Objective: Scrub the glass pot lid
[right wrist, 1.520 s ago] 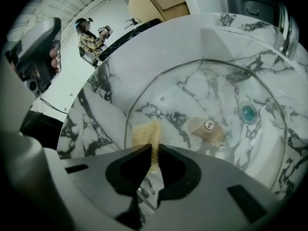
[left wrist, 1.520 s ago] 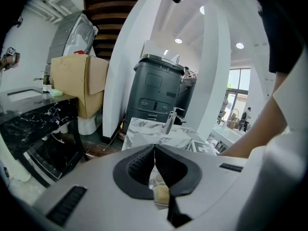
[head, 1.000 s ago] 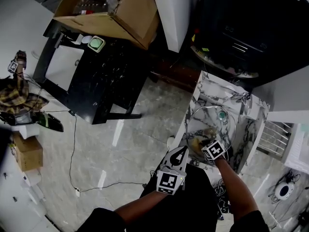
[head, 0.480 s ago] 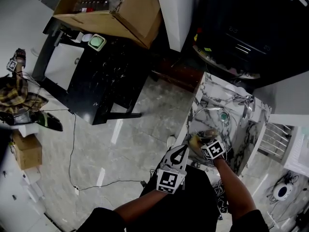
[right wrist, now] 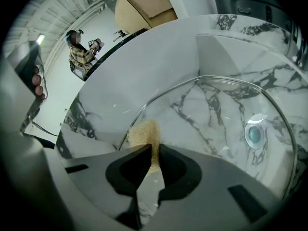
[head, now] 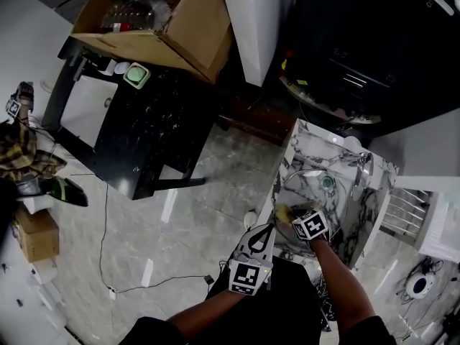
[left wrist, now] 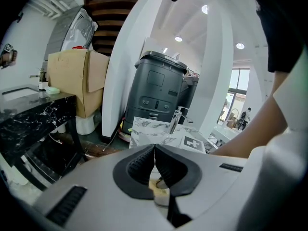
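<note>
Glass pot lid is being scrubbed at its rim, sponge clenched in right tongs; left tongs closed, empty. Inward strokes seem called for next.

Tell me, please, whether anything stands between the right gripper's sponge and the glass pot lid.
Nothing visible does. The right gripper is shut on the tan sponge, and the sponge sits at the near rim of the glass lid, which lies in the marble sink.
</note>
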`<state>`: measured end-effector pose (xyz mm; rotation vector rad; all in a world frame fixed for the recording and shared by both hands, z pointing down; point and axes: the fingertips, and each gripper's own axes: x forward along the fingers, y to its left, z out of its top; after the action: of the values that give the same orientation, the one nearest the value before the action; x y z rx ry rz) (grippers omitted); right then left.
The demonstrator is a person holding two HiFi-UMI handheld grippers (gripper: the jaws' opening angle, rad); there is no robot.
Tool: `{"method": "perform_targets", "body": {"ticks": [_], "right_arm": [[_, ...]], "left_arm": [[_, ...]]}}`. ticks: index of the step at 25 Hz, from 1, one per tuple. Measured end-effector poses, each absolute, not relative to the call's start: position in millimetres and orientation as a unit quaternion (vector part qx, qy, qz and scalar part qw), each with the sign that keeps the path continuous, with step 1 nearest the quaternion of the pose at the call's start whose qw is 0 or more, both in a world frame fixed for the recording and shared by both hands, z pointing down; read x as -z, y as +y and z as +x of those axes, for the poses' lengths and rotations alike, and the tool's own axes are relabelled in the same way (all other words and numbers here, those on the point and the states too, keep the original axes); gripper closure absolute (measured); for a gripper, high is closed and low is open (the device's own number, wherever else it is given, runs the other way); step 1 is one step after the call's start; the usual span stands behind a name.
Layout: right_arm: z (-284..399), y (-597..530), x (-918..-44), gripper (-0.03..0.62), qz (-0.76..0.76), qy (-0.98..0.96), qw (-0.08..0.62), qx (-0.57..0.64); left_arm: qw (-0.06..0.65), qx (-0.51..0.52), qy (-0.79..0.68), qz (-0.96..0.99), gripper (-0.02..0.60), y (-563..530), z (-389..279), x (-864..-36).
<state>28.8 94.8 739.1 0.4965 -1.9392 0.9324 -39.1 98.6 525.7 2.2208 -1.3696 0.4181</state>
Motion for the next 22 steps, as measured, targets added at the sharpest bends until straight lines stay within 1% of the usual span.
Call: {"method": "perform_targets", "body": {"ticks": [22], "right_arm": [[28.1,52.1,-739.4,0.537,0.239,-0.786,0.430,-0.374]], "left_arm": [[0.239,-0.166,-0.481,0.827,0.565,92.1,-40.3,-525.7]]}}
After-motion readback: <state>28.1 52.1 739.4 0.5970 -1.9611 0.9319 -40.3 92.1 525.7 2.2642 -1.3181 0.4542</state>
